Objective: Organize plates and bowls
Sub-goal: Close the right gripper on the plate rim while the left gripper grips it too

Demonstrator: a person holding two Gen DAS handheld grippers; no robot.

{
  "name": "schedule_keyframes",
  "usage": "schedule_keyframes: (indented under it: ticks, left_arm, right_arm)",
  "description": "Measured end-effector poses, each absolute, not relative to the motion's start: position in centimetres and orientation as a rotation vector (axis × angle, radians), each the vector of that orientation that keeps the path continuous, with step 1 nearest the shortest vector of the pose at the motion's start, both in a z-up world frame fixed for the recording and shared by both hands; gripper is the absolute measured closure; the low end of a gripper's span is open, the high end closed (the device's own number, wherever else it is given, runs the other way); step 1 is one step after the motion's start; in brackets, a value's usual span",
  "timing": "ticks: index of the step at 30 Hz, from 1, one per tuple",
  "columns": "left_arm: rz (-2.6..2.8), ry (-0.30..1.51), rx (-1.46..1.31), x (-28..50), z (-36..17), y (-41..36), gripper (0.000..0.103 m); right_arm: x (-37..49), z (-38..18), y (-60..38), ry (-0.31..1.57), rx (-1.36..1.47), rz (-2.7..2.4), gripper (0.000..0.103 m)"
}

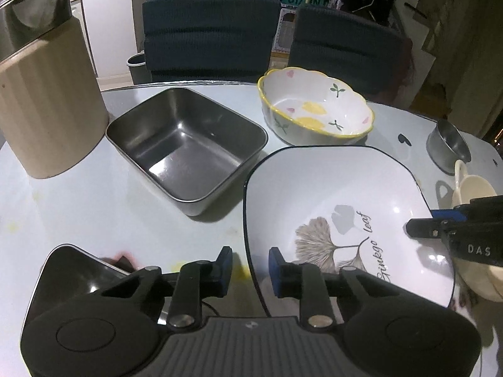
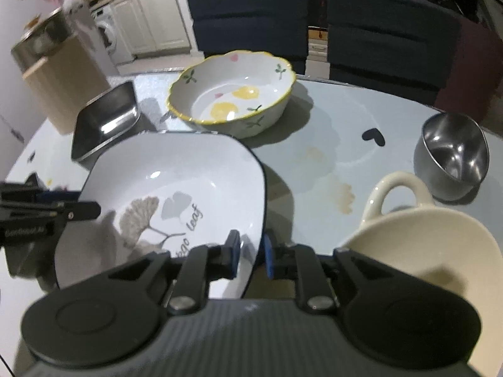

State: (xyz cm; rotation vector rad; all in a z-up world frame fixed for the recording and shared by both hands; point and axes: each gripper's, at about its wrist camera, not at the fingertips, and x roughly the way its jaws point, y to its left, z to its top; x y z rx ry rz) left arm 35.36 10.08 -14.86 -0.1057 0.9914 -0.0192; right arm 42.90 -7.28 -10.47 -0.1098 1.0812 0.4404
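A square white plate (image 1: 330, 194) (image 2: 176, 169) with a black rim and a ginkgo leaf print lies on the pale table, and both grippers are on it. My left gripper (image 1: 251, 267) straddles its left rim, and a strip of table shows between the outer pad and the rim. My right gripper (image 2: 253, 254) holds the right rim, one pad inside and one outside, close against it. One finger (image 1: 421, 229) of the right gripper lies over the plate's far side. A yellow-rimmed floral bowl (image 1: 314, 110) (image 2: 232, 91) stands behind the plate.
A rectangular steel pan (image 1: 185, 144) (image 2: 107, 119) sits left of the plate, and another steel dish (image 1: 72, 267) lies at the near left. A cream handled bowl (image 2: 424, 245) and a small steel bowl (image 2: 452, 154) stand on the right. A beige canister (image 1: 47, 110) stands far left, with chairs (image 1: 210, 34) behind.
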Motion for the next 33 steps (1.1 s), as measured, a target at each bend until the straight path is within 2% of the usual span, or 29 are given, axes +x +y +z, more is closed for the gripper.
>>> schedule_keyframes:
  ticks: [10, 16, 21, 33]
  left_arm:
    - [-0.067, 1.01, -0.14, 35.5, -15.6, 9.9, 0.077]
    - [-0.045, 0.991, -0.155, 35.2, -15.6, 9.9, 0.08]
    - [-0.042, 0.954, -0.192, 34.7, -14.8, 10.7, 0.085]
    - [-0.074, 0.861, -0.254, 32.5, -11.1, 9.6, 0.092]
  right_arm:
    - [41.8, -11.2, -6.0, 1.022, -0.217, 0.437, 0.076]
    - [41.8, -11.1, -6.7, 1.0, -0.181, 0.444, 0.081]
    - [41.7, -11.0, -7.8, 0.995, -0.058, 0.457, 0.086]
    - [40.5, -9.3, -12.0, 0.97, 0.137, 0.437, 0.089]
